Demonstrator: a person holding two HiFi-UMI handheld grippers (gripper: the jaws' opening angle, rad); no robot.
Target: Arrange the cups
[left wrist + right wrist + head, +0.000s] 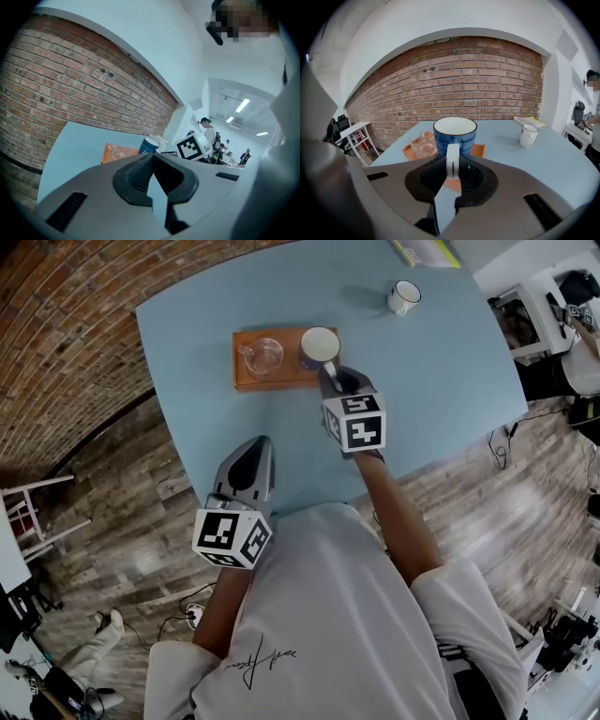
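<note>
A blue mug [320,346] with a white inside is at the right end of the orange tray [246,371], next to a clear glass cup [262,357]. My right gripper [330,374] is shut on the mug's white handle [453,159], with the blue mug [455,134] straight ahead of the jaws. Whether the mug rests on the tray [479,150] or hangs just above it I cannot tell. A white mug [404,296] stands alone at the far right of the table. My left gripper [255,454] is shut and empty over the table's near edge, and its jaws [152,161] meet with nothing between them.
The light blue table [431,371] has a yellow-green booklet [427,251] at its far edge. A brick wall and wood floor lie to the left. White stools [354,133] stand off the table's left side. People and benches are in the room on the right.
</note>
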